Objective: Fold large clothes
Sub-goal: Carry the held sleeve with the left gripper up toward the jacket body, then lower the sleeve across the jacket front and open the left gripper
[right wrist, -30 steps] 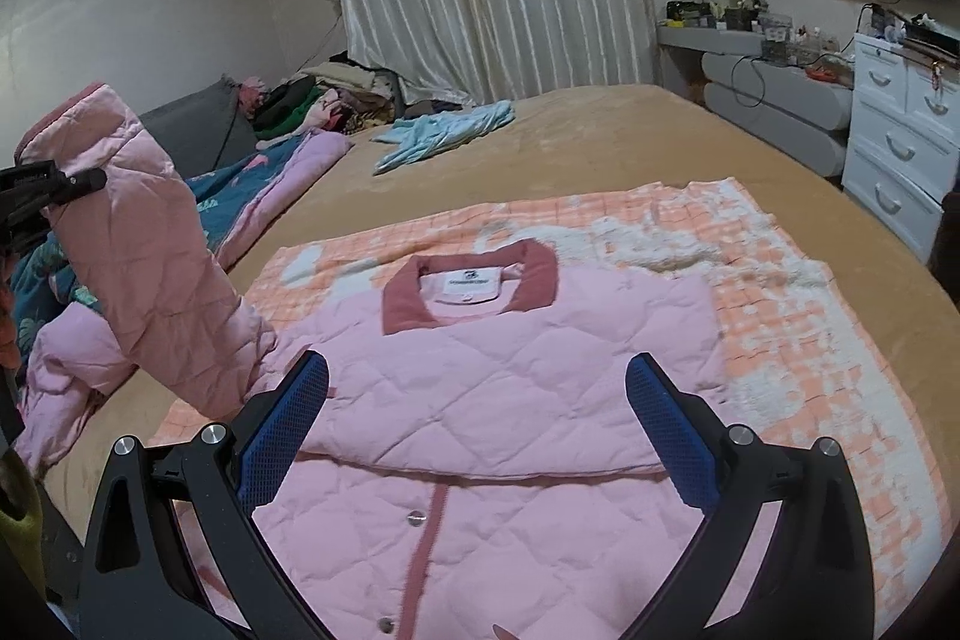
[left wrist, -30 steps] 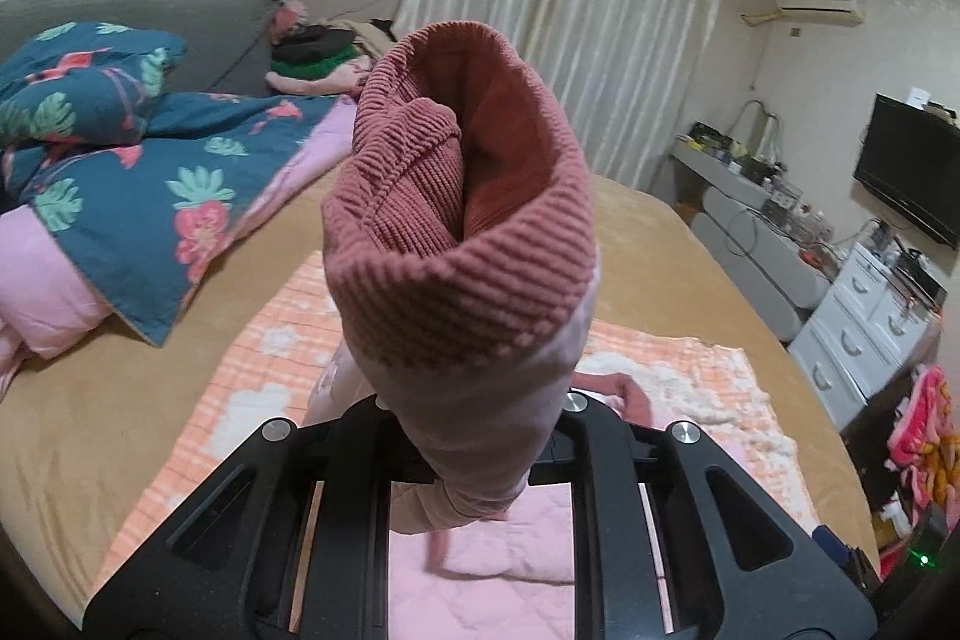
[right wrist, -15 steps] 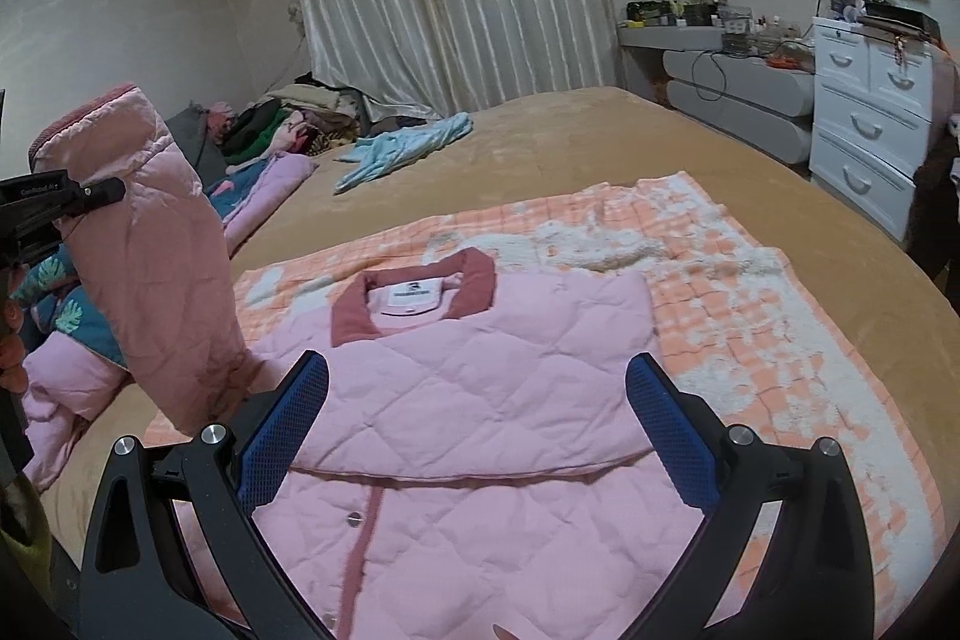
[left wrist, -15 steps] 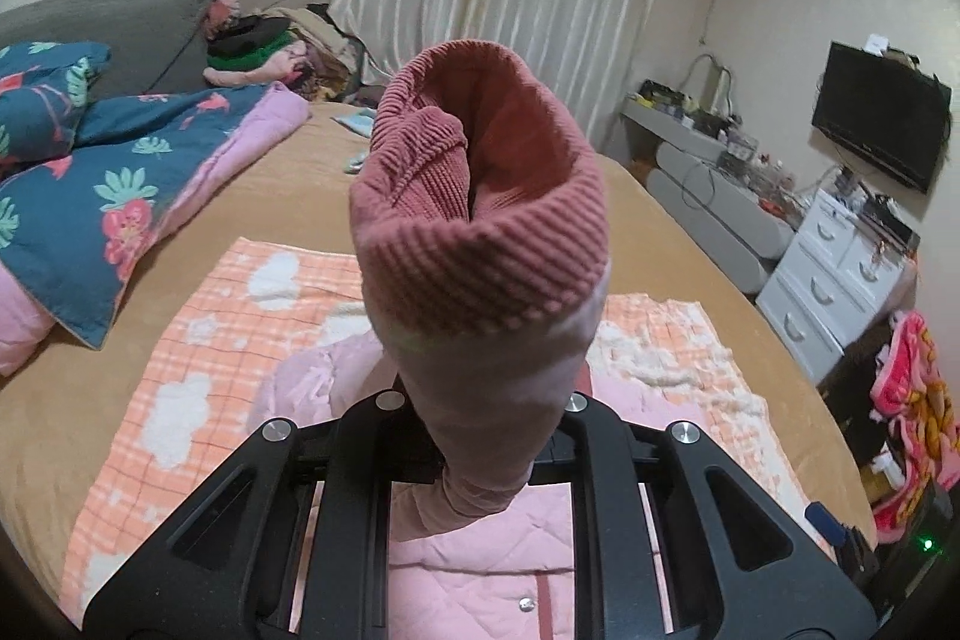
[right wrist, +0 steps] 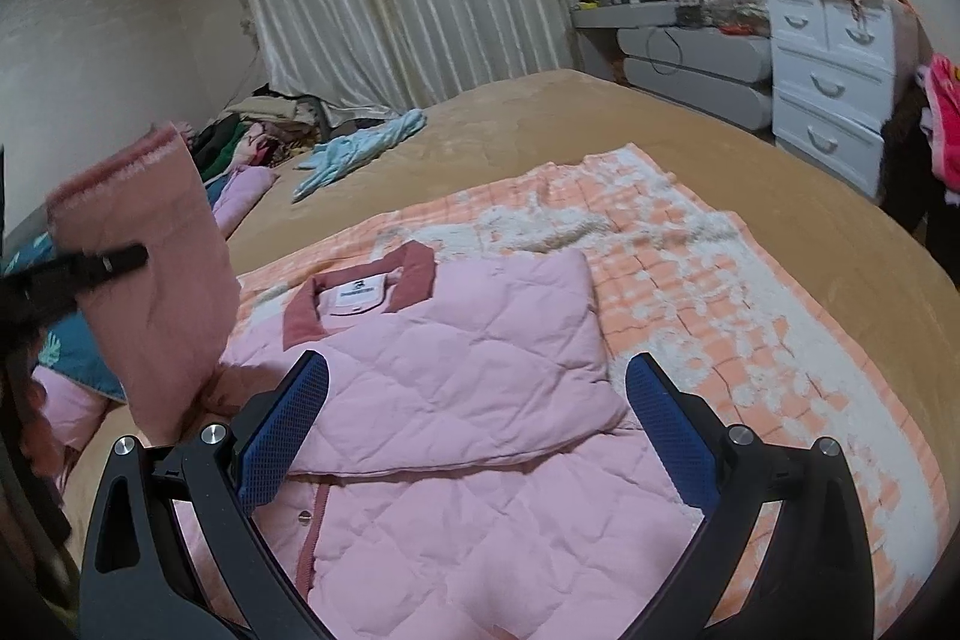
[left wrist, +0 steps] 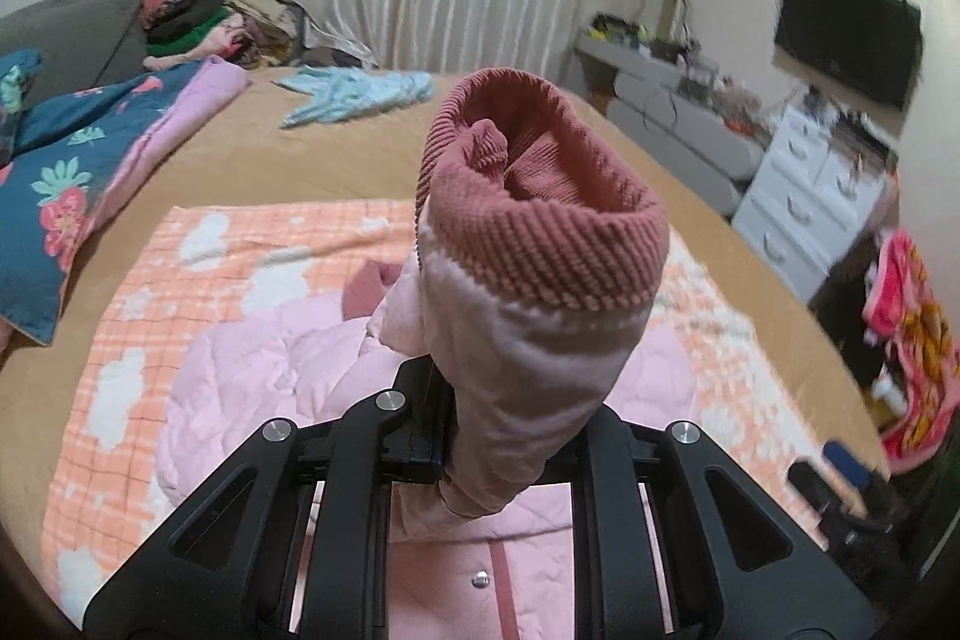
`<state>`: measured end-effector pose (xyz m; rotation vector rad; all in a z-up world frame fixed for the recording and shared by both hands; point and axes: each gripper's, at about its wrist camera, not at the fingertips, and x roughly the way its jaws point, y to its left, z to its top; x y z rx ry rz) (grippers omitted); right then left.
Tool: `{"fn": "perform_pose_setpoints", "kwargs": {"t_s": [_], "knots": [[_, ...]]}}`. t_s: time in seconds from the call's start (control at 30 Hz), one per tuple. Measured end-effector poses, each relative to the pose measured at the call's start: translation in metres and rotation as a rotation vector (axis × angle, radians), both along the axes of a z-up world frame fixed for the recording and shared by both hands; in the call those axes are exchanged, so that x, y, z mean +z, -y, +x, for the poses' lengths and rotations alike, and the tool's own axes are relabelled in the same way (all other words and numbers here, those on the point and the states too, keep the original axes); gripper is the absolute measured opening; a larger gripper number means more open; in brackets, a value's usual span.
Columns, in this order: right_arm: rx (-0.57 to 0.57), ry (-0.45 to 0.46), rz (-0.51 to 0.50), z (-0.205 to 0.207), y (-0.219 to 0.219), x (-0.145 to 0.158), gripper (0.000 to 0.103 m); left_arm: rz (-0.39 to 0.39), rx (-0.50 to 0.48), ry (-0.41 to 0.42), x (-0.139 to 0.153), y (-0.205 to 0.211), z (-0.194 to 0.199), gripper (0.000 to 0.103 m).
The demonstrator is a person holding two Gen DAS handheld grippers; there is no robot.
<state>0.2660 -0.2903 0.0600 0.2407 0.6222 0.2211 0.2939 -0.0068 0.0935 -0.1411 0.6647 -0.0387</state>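
So from my seat the left claw (left wrist: 480,436) is clamped tight on the sleeve (left wrist: 528,316) of the pink quilted jacket (right wrist: 480,400), pinching it just below the dusty-rose ribbed knit cuff (left wrist: 540,214), which stands up right in front of that wrist cam with its opening facing the lens. In the right wrist view I can see that same sleeve held up off the bed at the left edge, a bit motion-blurred. The right claw (right wrist: 474,430) is spread wide with nothing between its blue textured pads (right wrist: 282,430), hanging over the jacket's front. The jacket lies face up on an orange-and-white checked fleece blanket (right wrist: 720,292) spread over the tan bed (right wrist: 600,112), rose collar (right wrist: 360,292) toward the curtains, its other sleeve already folded across the chest, snap placket running down toward me. There's a light blue garment (right wrist: 360,148) crumpled farther up the bed, well apart from the jacket.
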Motion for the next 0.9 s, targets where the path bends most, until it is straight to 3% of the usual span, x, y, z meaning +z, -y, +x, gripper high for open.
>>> {"fn": "perform_pose_setpoints", "kwargs": {"t_s": [0.5,0.6,0.9], "knots": [[-0.064,-0.055,0.004,0.007,0.029,-0.026,0.099,0.088,-0.127,-0.160,-0.077,0.060,0.019,0.011],[-0.066,-0.071,0.007,0.011,0.032,-0.033,0.099,0.159,-0.158,-0.175,-0.090,0.075,0.019,0.017],[-0.093,-0.095,0.014,0.011,0.045,-0.043,0.099,0.282,-0.271,-0.292,-0.129,0.107,0.014,0.049]]}}
